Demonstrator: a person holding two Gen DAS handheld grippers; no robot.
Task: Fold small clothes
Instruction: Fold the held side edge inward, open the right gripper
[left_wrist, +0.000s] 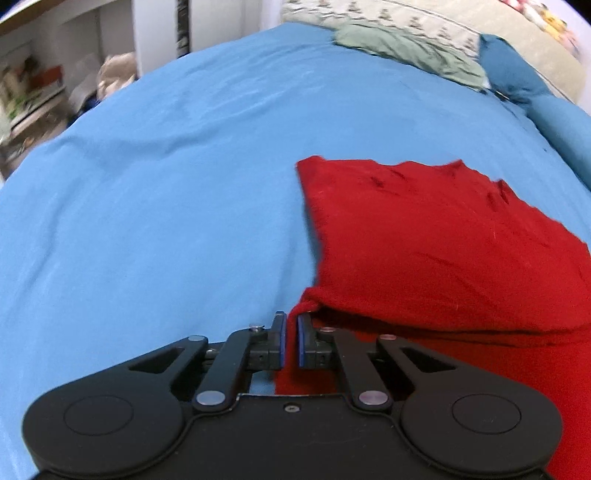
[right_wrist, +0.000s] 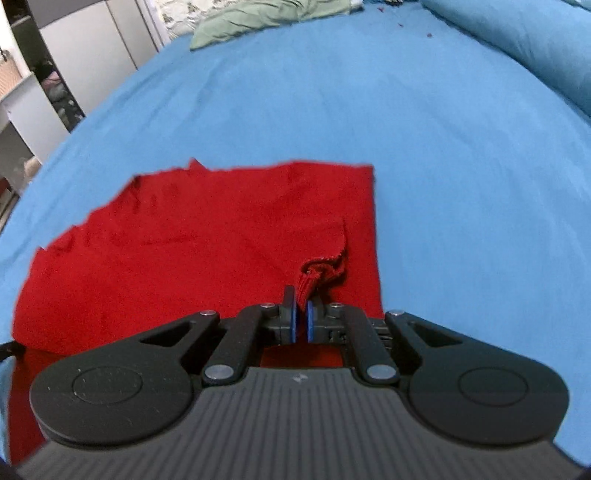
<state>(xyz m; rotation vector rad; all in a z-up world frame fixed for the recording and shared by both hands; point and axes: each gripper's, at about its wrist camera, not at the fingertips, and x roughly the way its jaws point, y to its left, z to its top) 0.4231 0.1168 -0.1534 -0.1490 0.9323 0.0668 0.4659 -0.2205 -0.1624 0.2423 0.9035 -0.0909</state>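
A red knit garment (left_wrist: 424, 240) lies on the blue bed sheet (left_wrist: 166, 184), its near part lifted and folded over the far part. My left gripper (left_wrist: 291, 321) is shut on the garment's near left corner, which bunches between the blue pads. In the right wrist view the same garment (right_wrist: 203, 229) spreads to the left and ahead. My right gripper (right_wrist: 300, 302) is shut on its near right corner, a ribbed bunch of knit rising from the pads. Both corners are held above the sheet.
A crumpled green cloth (left_wrist: 406, 51) and a patterned blanket (left_wrist: 461, 22) lie at the far end of the bed; the green cloth also shows in the right wrist view (right_wrist: 258, 18). A blue pillow (left_wrist: 554, 122) lies far right. Shelves (left_wrist: 33, 85) stand beyond the bed's left edge.
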